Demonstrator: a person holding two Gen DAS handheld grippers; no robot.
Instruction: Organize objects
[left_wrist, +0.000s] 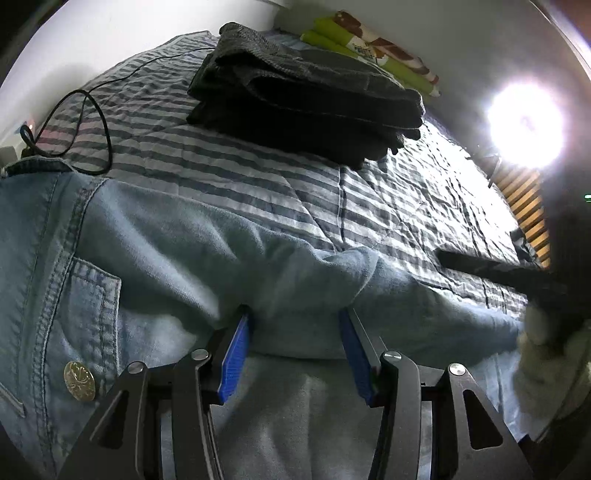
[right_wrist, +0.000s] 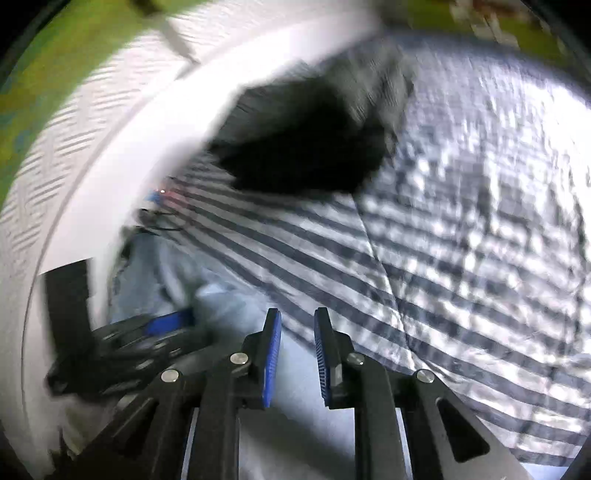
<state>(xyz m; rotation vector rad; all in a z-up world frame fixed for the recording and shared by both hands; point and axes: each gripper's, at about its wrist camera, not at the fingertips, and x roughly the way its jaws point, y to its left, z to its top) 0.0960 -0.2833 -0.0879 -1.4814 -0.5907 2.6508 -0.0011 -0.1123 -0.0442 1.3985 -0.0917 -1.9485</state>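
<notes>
On a bed with a blue-and-white striped cover (left_wrist: 229, 158), a black cable (left_wrist: 79, 129) loops at the far left, beside a wall. Below it lie pale denim jeans (left_wrist: 155, 258), their back pocket and a brass-coloured button (left_wrist: 79, 380) showing — the button bears a pattern, but no lettering can be read. The left gripper (left_wrist: 293, 354) points down at the jeans, its blue-padded jaws about half open astride a raised fold of denim, gripping nothing. Further back sits a folded stack of dark clothes (left_wrist: 306, 96), with a green patterned cloth (left_wrist: 373, 48) behind it. At the right edge, a white-gloved hand (left_wrist: 550, 350) holds the other tool. In the blurred right-hand view, the right gripper (right_wrist: 297, 354) hovers over the denim's edge — jaws narrowly apart, empty.
</notes>
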